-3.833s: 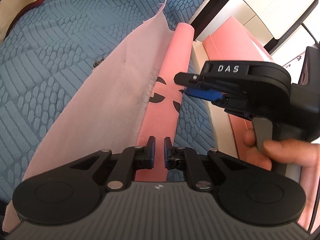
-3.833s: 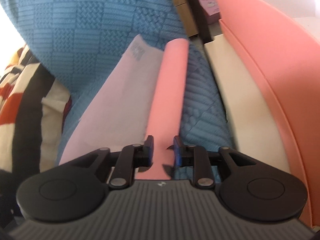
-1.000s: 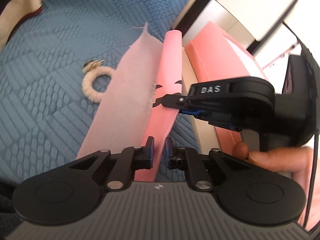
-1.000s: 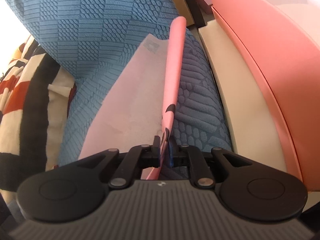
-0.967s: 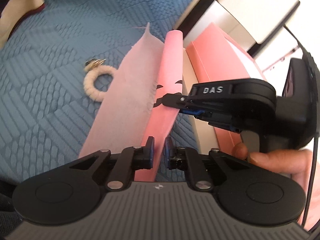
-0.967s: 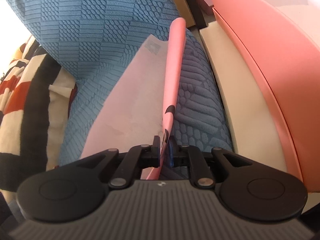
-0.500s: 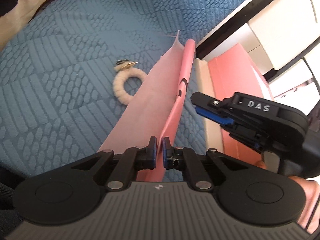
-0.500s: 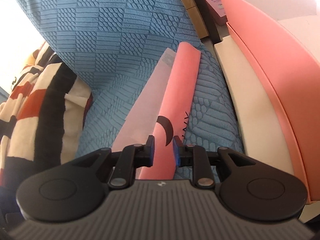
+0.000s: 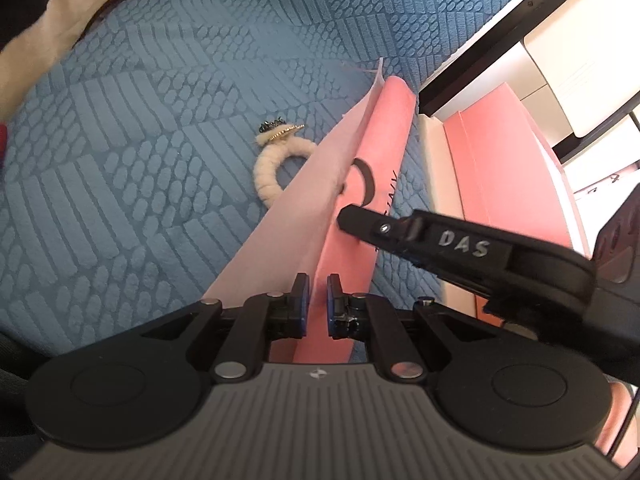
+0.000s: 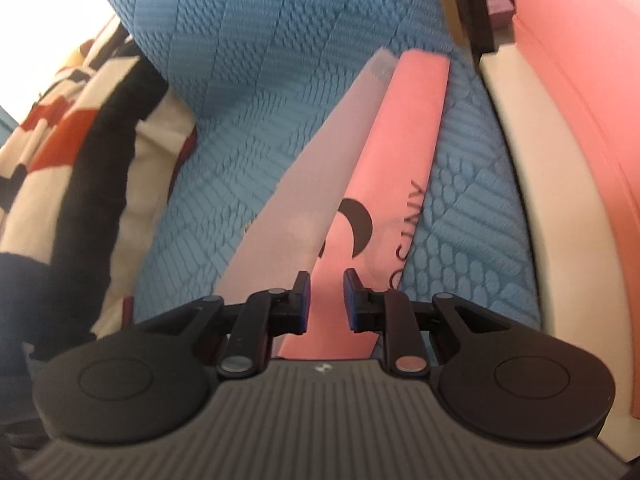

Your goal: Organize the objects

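A long pink pouch (image 9: 384, 128) with a black crescent logo lies on the blue quilted cover, and a pale pink sheet (image 9: 288, 232) leans along its left side. My left gripper (image 9: 317, 296) is shut on the near end of the pouch where the sheet meets it. In the left wrist view my right gripper (image 9: 352, 220) comes in from the right, its tip over the logo. In its own view the right gripper (image 10: 326, 292) stands open just above the pouch (image 10: 400, 128), its pads clear of it. The sheet (image 10: 320, 160) lies to their left.
A cream fluffy ring (image 9: 276, 164) with a small gold charm lies on the cover (image 9: 140, 140), left of the sheet. A pink box (image 9: 508, 168) on a cream ledge (image 10: 520, 160) runs along the right. A black, red and cream cloth (image 10: 72, 160) is bunched at the left.
The right gripper, shut on the pouch's edge a second ago, has let go and its jaws stand apart. The pouch has turned from edge-on to flat, logo showing. The left grip has held.
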A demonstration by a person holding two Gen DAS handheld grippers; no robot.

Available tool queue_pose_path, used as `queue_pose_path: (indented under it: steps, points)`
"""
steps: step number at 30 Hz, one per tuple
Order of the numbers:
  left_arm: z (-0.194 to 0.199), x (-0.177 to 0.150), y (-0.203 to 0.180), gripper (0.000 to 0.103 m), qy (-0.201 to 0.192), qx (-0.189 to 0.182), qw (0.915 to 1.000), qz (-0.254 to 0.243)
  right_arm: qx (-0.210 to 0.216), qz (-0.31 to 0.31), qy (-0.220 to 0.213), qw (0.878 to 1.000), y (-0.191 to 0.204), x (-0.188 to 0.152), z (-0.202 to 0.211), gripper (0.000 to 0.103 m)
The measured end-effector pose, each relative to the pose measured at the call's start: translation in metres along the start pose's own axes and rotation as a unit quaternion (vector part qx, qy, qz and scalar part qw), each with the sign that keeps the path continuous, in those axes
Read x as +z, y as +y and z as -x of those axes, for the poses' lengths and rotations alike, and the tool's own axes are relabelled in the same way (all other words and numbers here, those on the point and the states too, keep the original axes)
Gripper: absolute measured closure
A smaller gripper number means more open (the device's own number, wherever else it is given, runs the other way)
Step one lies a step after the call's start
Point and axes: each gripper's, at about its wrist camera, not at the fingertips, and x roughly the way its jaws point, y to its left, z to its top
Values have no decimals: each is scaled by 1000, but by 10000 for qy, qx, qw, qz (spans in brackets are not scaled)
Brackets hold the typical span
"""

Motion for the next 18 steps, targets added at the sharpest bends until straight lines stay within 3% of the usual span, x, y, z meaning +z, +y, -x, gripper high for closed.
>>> queue_pose_path:
  steps: [7,13,18]
  points:
    - [19,1,-15,94,-517,107,9970,-558,52,-4,50,10000,-1,1,-3,85]
    - [8,-1,-23,94,-284,80,9964,-791,302,-387,85,9988,-13,2,-4,85]
    - [-8,-5,-20,94,-10,260,9960,-849,174,-404,18,9990,-11,3,-2,85]
